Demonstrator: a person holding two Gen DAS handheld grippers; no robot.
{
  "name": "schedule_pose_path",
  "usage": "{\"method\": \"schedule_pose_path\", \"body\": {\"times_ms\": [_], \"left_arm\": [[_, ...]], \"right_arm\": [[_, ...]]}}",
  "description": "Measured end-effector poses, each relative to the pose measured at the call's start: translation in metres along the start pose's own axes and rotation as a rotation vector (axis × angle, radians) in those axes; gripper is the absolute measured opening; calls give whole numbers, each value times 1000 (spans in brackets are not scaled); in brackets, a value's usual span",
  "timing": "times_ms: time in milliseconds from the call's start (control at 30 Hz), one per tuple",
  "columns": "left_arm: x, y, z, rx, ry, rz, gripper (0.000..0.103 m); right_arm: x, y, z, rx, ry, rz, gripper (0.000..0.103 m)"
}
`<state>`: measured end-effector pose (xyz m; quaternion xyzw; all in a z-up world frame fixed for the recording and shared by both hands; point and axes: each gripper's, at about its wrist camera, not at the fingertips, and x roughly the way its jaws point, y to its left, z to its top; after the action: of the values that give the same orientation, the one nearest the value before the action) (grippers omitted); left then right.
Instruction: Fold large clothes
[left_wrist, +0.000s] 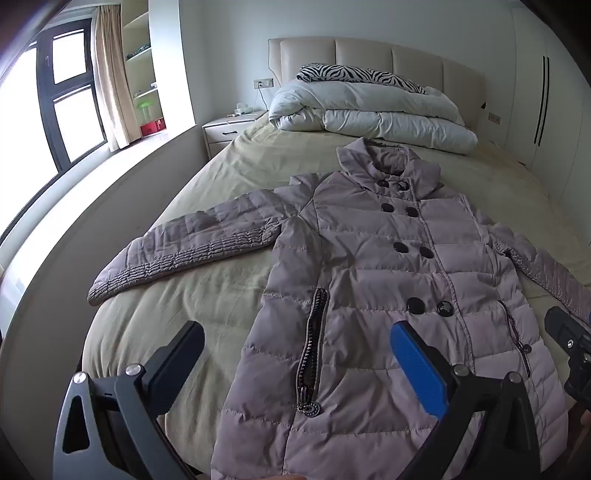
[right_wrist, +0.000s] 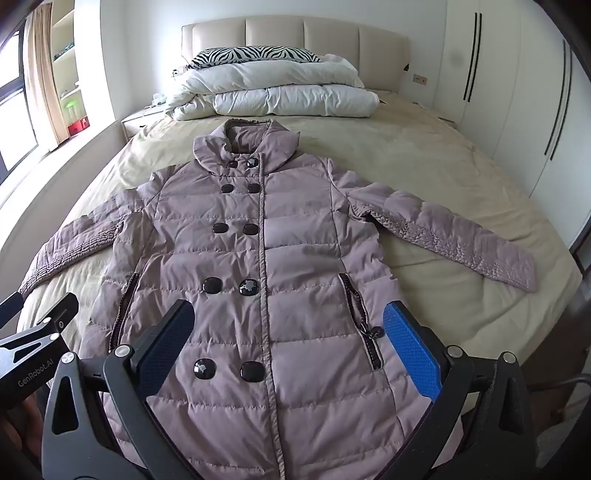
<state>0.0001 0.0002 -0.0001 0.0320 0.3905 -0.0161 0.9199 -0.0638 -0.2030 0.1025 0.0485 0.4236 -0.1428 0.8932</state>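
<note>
Plainly, by label:

Left gripper (left_wrist: 297, 363): jaws spread wide, holding nothing; it hovers over the coat's lower left side, near the foot edge of the bed.

Right gripper (right_wrist: 288, 345): jaws likewise spread wide, with nothing between them; it hovers above the coat's hem on the right side.

Coat (right_wrist: 255, 258): lies face up and buttoned along the middle of the bed (right_wrist: 424, 177), collar toward the headboard, hem at the foot edge, both sleeves spread out toward the side edges.

Handling: a puffy quilted coat — probably light for its bulk, soft, and springy, so folds may puff back open. The smooth shell looks a little slippery.

Where to hold: my judgement is the left sleeve (left_wrist: 177, 247) and the right sleeve (right_wrist: 461, 236) near the cuffs, where the padding looks thinner, then the hem corners.

Materials and shapes: mauve-grey shell stitched in horizontal bands; gathered ribbing along the sleeves; two rows of dark glossy buttons (right_wrist: 251, 229); slanted zip pockets (left_wrist: 312, 347) with metal pulls.

Beyond: a folded white duvet (right_wrist: 280, 92) sits at the headboard end — well apart from the collar.
</note>
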Motion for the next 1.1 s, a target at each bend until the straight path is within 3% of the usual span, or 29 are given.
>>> {"method": "schedule_pose_path", "body": {"times_ms": [1100], "left_arm": [[0,0,0,2,7,-1,103]], "right_arm": [[3,0,-2,1,0,0,103]]}}
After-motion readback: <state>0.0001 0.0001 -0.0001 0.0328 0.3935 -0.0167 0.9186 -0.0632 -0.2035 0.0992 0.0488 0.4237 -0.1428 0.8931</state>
